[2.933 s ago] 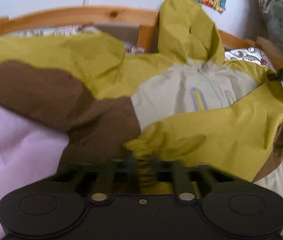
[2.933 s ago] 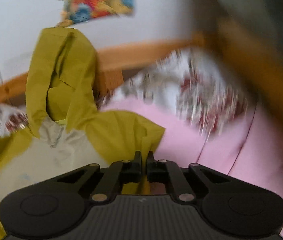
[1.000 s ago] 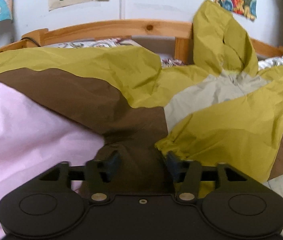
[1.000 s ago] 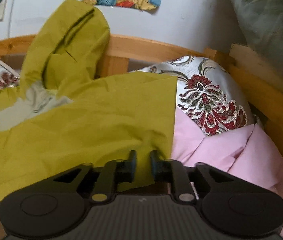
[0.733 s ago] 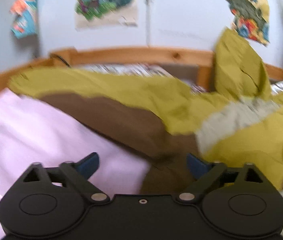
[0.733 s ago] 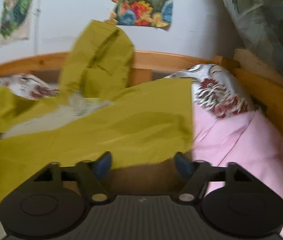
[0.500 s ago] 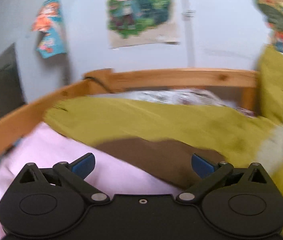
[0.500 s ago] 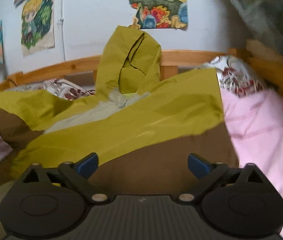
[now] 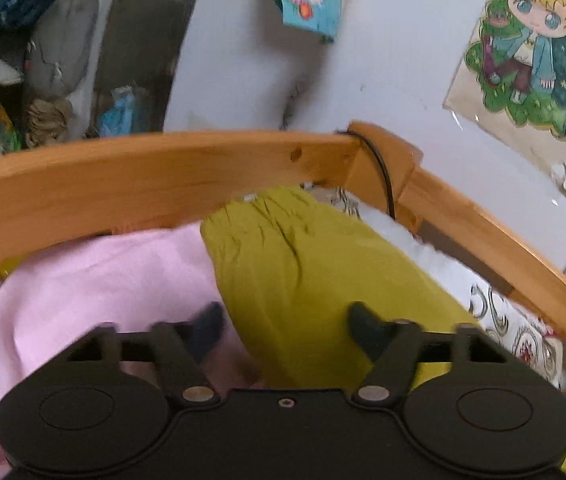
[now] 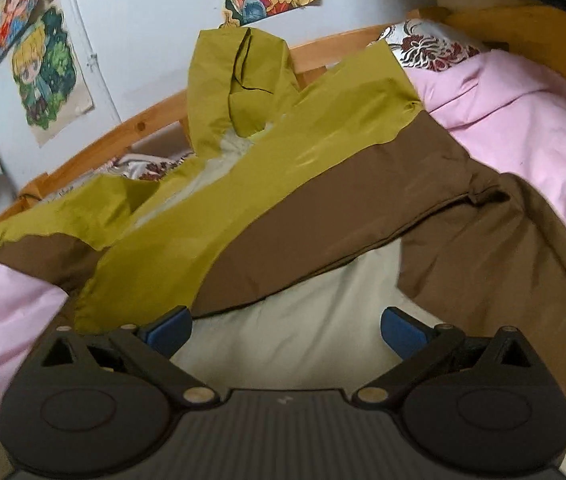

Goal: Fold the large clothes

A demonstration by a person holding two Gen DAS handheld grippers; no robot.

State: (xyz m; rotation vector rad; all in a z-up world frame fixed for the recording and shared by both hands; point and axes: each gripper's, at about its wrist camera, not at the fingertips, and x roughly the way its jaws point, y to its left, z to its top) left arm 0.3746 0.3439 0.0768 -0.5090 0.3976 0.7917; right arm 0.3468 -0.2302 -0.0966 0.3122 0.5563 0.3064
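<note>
Olive-and-brown hooded jacket [image 10: 323,184] lies spread on the pink bedsheet [image 10: 531,120], one sleeve folded across; both the left gripper [image 9: 283,326] and right gripper [image 10: 286,326] gape empty, likely needing the far sleeve [image 9: 303,272] next.

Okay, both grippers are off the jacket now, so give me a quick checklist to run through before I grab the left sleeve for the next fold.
1. Left gripper open and empty: ok, jaws spread with nothing between them.
2. Right gripper open and empty: ok, jaws wide over the pale lining.
3. Left sleeve in reach: ok, its yellow cuff end lies just ahead of the left gripper on the pink sheet.
4. Right sleeve already folded in: ok, it lies diagonally across the jacket body.
5. Hood flat: not ok, it stands up against the bed rail.
6. Black cable clear of the sleeve: cannot tell, it drops behind the bedding.
</note>
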